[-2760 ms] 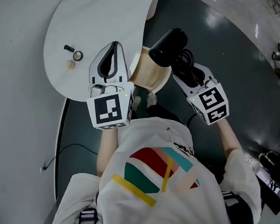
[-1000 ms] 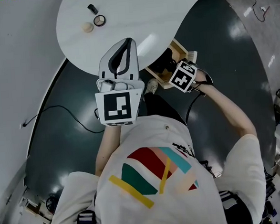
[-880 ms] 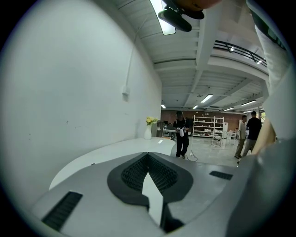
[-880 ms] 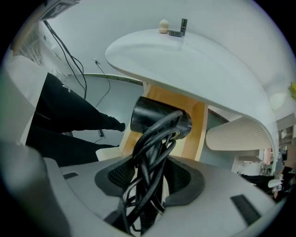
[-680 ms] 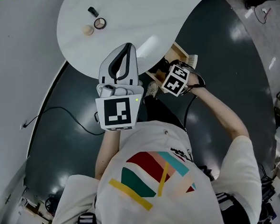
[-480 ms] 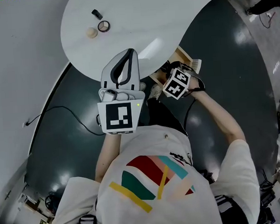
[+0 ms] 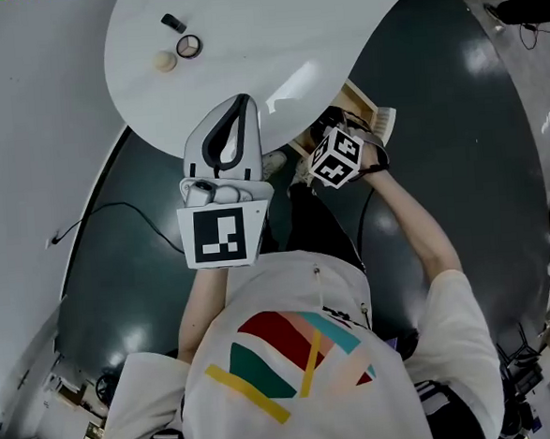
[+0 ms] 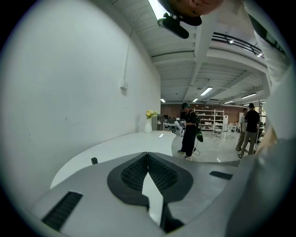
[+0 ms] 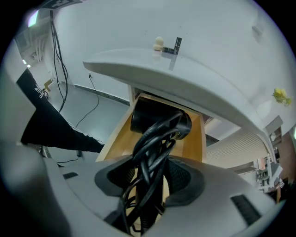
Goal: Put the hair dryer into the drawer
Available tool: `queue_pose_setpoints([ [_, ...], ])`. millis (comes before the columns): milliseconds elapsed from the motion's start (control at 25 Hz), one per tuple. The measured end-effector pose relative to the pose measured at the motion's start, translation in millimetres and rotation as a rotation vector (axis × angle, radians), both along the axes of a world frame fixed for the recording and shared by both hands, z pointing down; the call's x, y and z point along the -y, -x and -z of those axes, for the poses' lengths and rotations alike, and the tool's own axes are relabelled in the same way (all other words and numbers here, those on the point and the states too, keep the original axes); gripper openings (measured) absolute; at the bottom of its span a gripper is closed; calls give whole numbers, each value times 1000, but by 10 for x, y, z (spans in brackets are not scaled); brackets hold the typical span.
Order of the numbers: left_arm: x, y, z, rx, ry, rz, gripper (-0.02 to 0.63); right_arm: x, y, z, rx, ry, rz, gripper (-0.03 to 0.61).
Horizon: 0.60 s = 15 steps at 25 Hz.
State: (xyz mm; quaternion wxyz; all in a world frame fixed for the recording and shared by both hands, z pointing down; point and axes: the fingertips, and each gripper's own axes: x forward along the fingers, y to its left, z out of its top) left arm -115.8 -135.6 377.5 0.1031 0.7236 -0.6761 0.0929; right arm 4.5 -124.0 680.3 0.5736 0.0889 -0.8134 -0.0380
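The black hair dryer (image 9: 159, 121) hangs nose-first over the open wooden drawer (image 9: 193, 139) under the white table (image 9: 185, 78). My right gripper (image 9: 150, 173) is shut on its handle and bundled cord (image 9: 155, 148), pointing steeply down. In the head view the right gripper (image 7: 329, 142) sits at the drawer (image 7: 361, 105), and its marker cube hides most of the dryer. My left gripper (image 7: 241, 99) is held level in front of the table's edge, jaws shut with nothing between them; the left gripper view shows its tips (image 8: 148, 155) meeting.
On the table (image 7: 243, 38) lie a small black cylinder (image 7: 173, 22), a ring-shaped lid (image 7: 188, 46) and a beige ball (image 7: 163, 60). A cable (image 7: 115, 211) runs over the dark floor. People (image 8: 189, 129) stand far off, near a vase of flowers (image 8: 149, 122).
My right gripper has sunk and tipped downward with the hair dryer, bringing it lower at the drawer. The left gripper has hardly moved.
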Motion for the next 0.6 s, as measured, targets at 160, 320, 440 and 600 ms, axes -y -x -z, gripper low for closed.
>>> queue_pose_setpoints([
  [160, -5, -4, -128, 5, 25, 4, 20, -22, 6, -123, 7, -15, 30, 202],
  [320, 11, -28, -172, -15, 24, 11, 20, 34, 32, -170, 21, 3, 30, 202],
  [440, 1, -60, -195, -17, 13, 8, 20, 55, 68, -210, 25, 0, 47, 202],
  [600, -26, -57, -263, -36, 30, 13, 20, 55, 184, -294, 58, 48, 55, 202],
])
